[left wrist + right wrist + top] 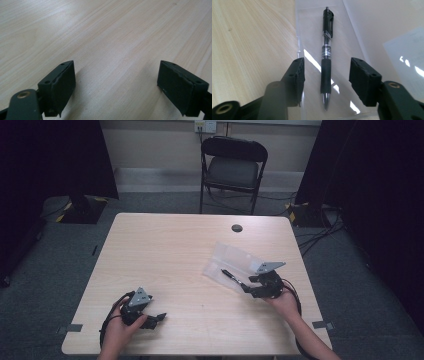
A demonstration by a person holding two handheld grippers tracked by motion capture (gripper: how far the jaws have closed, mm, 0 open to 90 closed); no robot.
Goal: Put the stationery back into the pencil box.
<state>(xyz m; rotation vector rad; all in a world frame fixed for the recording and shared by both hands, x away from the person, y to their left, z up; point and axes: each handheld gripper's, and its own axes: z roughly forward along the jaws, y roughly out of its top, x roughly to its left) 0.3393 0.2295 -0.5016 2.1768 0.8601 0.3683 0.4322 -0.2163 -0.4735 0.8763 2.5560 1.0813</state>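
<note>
Pen (pixel 326 55), black with a clear midsection and a rubber grip, lies on a clear plastic sleeve (pixel 312 30) at the right side of the light wood worktop (pixel 190 255). In the right gripper view it points tip-first toward the camera, its clip end farthest away; whether it rests on top of the sleeve or inside it cannot be told. In the high view the pen (pixel 231 275) shows as a thin dark line on the sleeve (pixel 231 262), which lies flat and glossy just ahead of the person's right hand (pixel 286 303).

The right hand-held gripper (pixel 326 80) hovers over the pen's grip section, jaws spread apart on either side of it and not touching it; the barrel sits in the gap between the two black pads. In the high view this right hand-held gripper (pixel 246 289) sits at the near edge of the sleeve.

The left hand-held gripper (pixel 116 85) is well apart from the pen, at the near left of the worktop, its jaws wide and nothing but bare wood grain between them. The high view shows it (pixel 159 318) held low by the person's left hand (pixel 120 330).

Beyond the worktop stands a black folding chair (pixel 233 167), and a small dark round cable port (pixel 237 228) marks the far edge.
</note>
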